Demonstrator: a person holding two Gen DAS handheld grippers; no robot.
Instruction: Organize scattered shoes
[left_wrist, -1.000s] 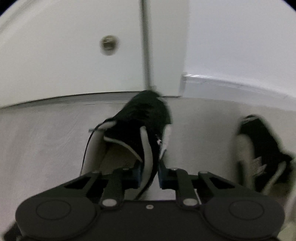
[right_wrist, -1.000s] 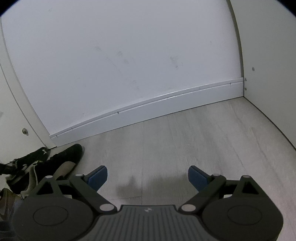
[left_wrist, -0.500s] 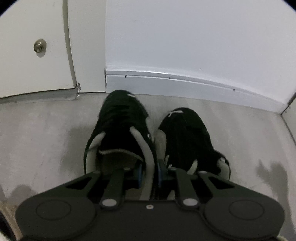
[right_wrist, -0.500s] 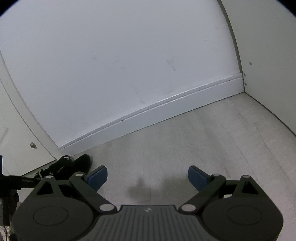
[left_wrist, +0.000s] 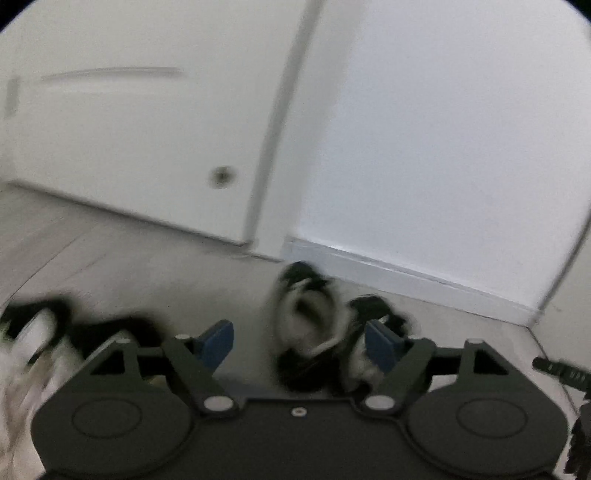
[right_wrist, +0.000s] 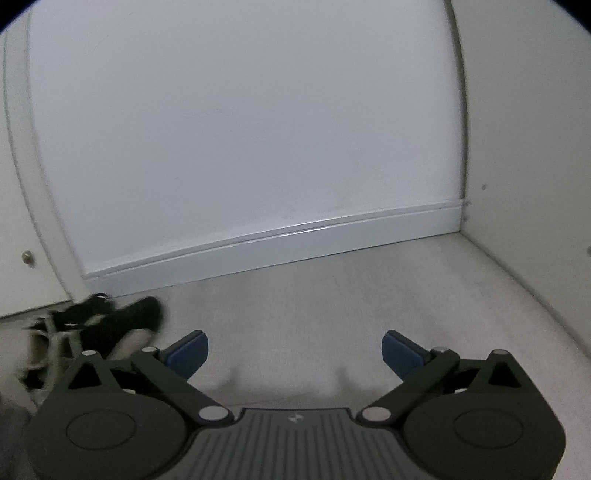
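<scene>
2 black shoes (left_wrist: 325, 332) now sit side by side on the floor (left_wrist: 155, 266) with their toes toward the white skirting board (left_wrist: 406, 273), and your left tongs (left_wrist: 301, 341) have let go: half a second ago they were clamped on the collar of the left-hand shoe, and now their blue pads stand wide apart with nothing between them, drawn back from the pair. That pair looks placed, so I would count it done. More shoes lie to the left at the frame edge (left_wrist: 44, 343) (black and white, too blurred to count), so the job is likely not finished.

Your right tongs (right_wrist: 294, 349) hang spread and empty over bare floor, with the same pair (right_wrist: 110, 325) off to their left.

You are working on pale grey flooring in a corner of plain white walls, next to a white door (left_wrist: 147, 147) with a small round fitting low down.
</scene>
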